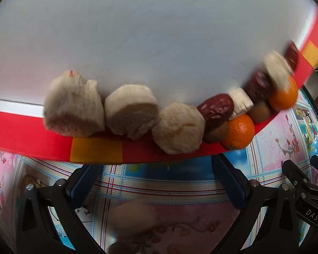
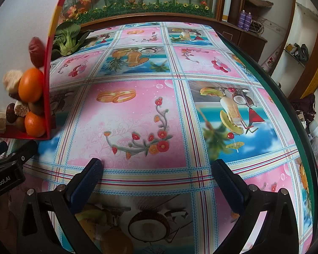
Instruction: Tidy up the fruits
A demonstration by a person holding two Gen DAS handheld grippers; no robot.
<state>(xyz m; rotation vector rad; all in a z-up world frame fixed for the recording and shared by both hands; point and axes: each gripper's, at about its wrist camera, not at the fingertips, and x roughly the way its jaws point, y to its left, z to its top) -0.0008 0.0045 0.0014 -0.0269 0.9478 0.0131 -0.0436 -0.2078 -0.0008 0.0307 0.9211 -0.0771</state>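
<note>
Along the lower rim of a tilted white tray with a red and orange-yellow border (image 1: 96, 150), the fruit has gathered in a curved line running from nine o'clock to two o'clock in the left wrist view — three pale, rough-cut chunks (image 1: 130, 114), wrinkled dark-red dates (image 1: 216, 108), small brown kiwis (image 1: 217, 133) and two glossy round oranges (image 1: 239, 132). Left gripper (image 1: 156, 182) sits just under the rim, jaws wide with nothing between them. Right gripper (image 2: 156, 182) hovers over the bench's glossy floral oilcloth (image 2: 127, 116), jaws wide and holding nothing; open cloth stretches ahead to a dark green edge at three o'clock. Leafy green bok choy (image 2: 66, 40) lies behind the tray at eleven o'clock.
</note>
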